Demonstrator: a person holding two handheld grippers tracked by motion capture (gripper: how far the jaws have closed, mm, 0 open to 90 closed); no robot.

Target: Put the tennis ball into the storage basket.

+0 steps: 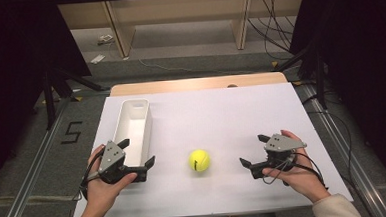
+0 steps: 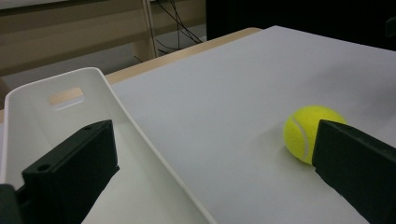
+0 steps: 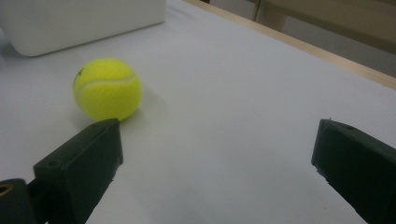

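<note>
1. Round yellow felt tennis ball: lies on the white sheet-covered table, at about 6 o'clock of the table's centre, between the two grippers and touching neither.
2. Long white plastic bin: open-topped, at 9 o'clock of the ball, lengthwise toward 12 o'clock; a handle slot shows in its far wall in the left gripper view.
3. Left gripper: held at the bin's near end, at 9 o'clock of the ball; jaws wide apart, empty, straddling the bin's right wall.
4. Right gripper: at 3 o'clock of the ball, near it; jaws spread wide, gripping nothing.
</note>
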